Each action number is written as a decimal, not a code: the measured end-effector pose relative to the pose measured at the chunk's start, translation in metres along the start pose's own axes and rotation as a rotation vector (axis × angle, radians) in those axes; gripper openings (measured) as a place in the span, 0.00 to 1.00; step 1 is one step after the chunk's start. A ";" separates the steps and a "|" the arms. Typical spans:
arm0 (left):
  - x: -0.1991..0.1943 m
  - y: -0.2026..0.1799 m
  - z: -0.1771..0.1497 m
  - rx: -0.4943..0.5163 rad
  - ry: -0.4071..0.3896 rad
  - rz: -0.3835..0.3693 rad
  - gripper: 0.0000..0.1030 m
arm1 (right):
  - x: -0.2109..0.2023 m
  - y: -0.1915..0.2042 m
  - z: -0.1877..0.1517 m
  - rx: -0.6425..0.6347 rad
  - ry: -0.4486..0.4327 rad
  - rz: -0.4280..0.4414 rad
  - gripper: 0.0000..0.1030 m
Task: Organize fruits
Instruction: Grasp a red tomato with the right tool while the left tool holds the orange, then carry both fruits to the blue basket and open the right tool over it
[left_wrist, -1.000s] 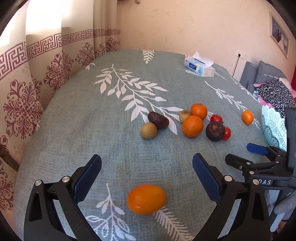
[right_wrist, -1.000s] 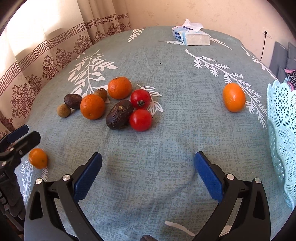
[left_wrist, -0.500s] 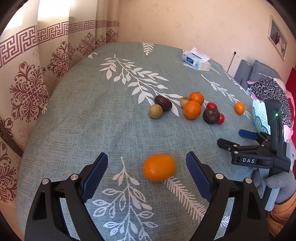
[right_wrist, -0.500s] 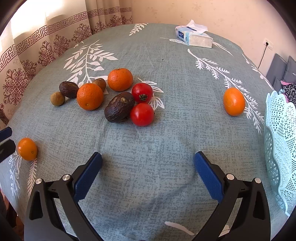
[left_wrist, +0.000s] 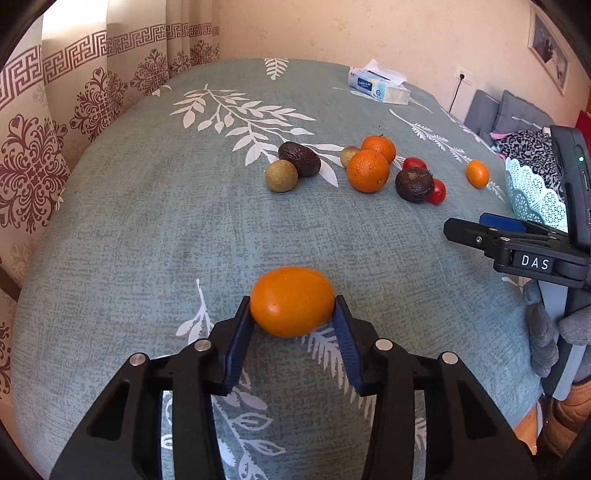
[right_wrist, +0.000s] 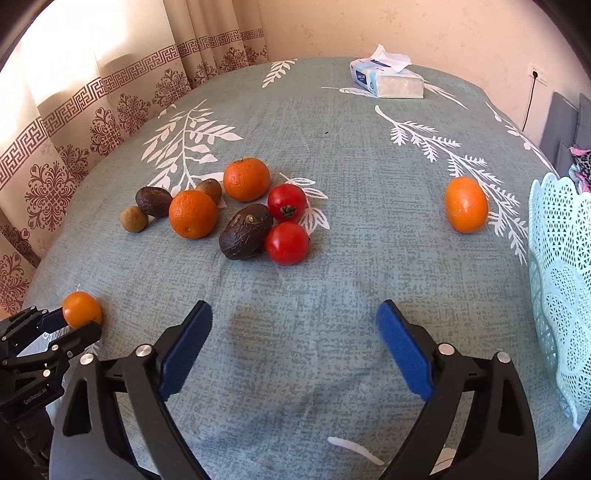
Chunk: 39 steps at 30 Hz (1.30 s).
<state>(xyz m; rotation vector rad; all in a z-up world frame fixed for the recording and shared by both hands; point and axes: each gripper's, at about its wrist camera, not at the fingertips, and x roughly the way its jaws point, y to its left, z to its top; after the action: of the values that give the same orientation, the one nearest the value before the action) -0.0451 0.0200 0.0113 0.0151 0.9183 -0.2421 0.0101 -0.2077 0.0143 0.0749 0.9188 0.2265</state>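
Ahead of the right gripper (right_wrist: 293, 332), whose jaws are closing on nothing, bare tablecloth (right_wrist: 332, 280) gives open room. Further ahead to its left, a cluster of fruit (right_wrist: 236, 210) blocks the way. A lone orange (right_wrist: 466, 204) lies ahead to its right, and the lattice basket (right_wrist: 561, 280) walls off that side. Beyond the left gripper (left_wrist: 292, 321), closing on a small orange (left_wrist: 291, 301), the cloth is free up to the cluster.

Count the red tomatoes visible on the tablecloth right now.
2. One tomato lies beside the far orange; the other tomato lies nearer the camera, against the dark avocado. The pile could hide more.
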 end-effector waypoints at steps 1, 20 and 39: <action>-0.001 0.001 0.000 -0.007 -0.001 -0.005 0.42 | -0.002 0.000 0.001 0.001 -0.010 0.007 0.80; -0.008 0.000 0.005 0.006 -0.034 0.019 0.42 | 0.023 -0.010 0.035 0.027 -0.026 0.086 0.27; -0.026 -0.019 0.016 0.048 -0.089 0.007 0.42 | -0.060 -0.048 0.019 0.106 -0.164 0.060 0.27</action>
<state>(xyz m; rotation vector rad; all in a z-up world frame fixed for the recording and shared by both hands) -0.0518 0.0045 0.0432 0.0520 0.8235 -0.2562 -0.0021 -0.2679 0.0648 0.2167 0.7652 0.2240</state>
